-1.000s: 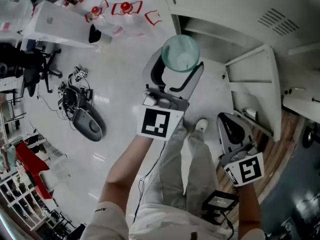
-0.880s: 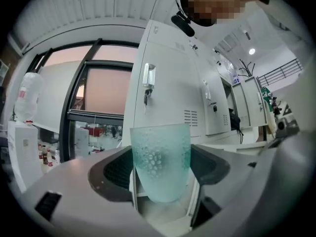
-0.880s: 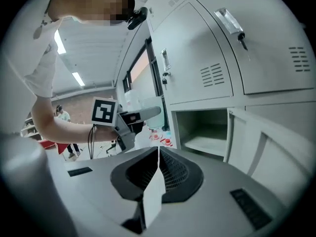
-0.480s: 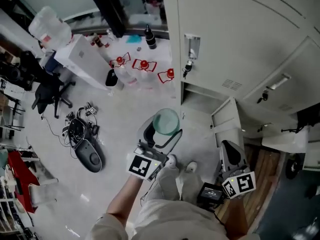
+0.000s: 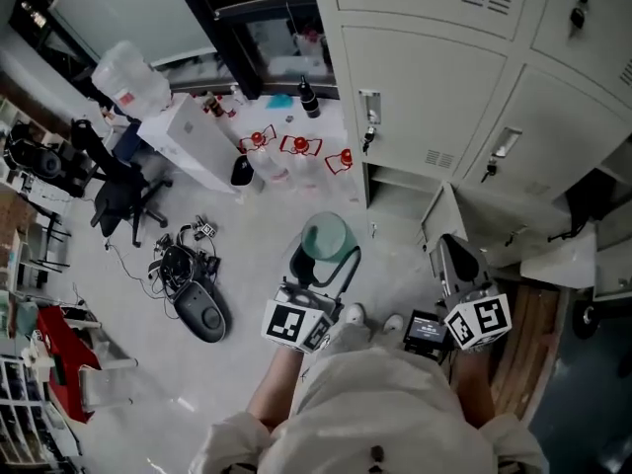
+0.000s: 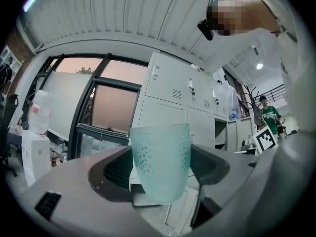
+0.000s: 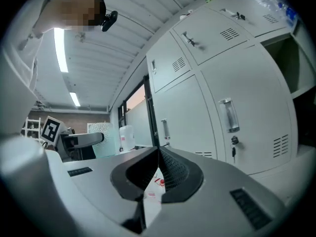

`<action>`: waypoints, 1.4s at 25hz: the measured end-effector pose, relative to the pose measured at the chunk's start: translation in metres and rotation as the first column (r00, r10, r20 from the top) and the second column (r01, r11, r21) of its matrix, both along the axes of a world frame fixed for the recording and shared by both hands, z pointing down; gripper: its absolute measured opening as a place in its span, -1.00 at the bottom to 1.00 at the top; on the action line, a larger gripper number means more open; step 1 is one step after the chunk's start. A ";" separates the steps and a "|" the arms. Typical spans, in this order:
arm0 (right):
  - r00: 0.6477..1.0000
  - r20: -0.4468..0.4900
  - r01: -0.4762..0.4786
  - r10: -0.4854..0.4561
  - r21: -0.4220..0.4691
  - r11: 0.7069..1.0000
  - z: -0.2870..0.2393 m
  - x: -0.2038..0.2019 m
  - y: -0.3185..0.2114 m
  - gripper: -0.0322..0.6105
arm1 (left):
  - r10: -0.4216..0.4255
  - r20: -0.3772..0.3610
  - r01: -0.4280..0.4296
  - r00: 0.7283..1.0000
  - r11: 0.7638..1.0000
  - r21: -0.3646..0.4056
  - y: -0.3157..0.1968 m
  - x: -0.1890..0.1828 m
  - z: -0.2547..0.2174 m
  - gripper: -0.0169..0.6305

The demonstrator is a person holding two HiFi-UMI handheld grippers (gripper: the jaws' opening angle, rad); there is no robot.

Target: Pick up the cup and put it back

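**A:** Two tools in the head view, then. What sits furthest left?

**B:** A black office chair. Above it in the picture is a big clear water jug, near a white box. Closer to the person, a dark oval device lies on the floor with a tangle of cables beside it.

**A:** And the left tool?

**B:** The left tool is held out over the floor, with a jaw on each side of the cup, gripping it. The cup is pale green and see-through, and its open mouth faces up at the head camera. In the left gripper view it stands upright between the jaws, small dots over its wall, and the pads press on its lower half.

**A:** Anything past it?

**B:** A few bottles with red caps stand on the floor at the foot of the lockers.

**A:** The right tool?

**B:** The right tool is to the right of the cup, well apart from it. The right gripper view shows its jaws pressed together at the tips with nothing between them. The cup appears at that view's far left, in the other tool.

**A:** Furthest right?

**B:** The pale lockers fill the upper right. One low door stands open just beside the right tool.
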State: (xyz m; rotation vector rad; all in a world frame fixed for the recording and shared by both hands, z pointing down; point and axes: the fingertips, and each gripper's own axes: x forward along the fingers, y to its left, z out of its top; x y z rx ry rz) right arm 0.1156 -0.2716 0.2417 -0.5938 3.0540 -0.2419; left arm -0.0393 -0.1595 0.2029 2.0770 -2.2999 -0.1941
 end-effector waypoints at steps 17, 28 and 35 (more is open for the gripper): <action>0.997 -0.071 0.001 -0.001 -0.001 1.000 0.004 -0.013 0.100 -0.82 | 0.180 0.040 -0.180 0.983 0.983 0.015 0.070 0.011 -0.011 0.15; 0.989 -0.104 -0.106 0.109 0.033 0.994 0.001 -0.039 0.214 -0.82 | 0.331 0.004 -0.331 0.944 0.943 0.031 0.178 -0.014 0.010 0.15; 0.981 -0.107 -0.162 0.163 0.022 0.987 0.001 -0.021 0.265 -0.82 | 0.428 0.015 -0.428 0.904 0.904 -0.014 0.205 0.018 0.026 0.15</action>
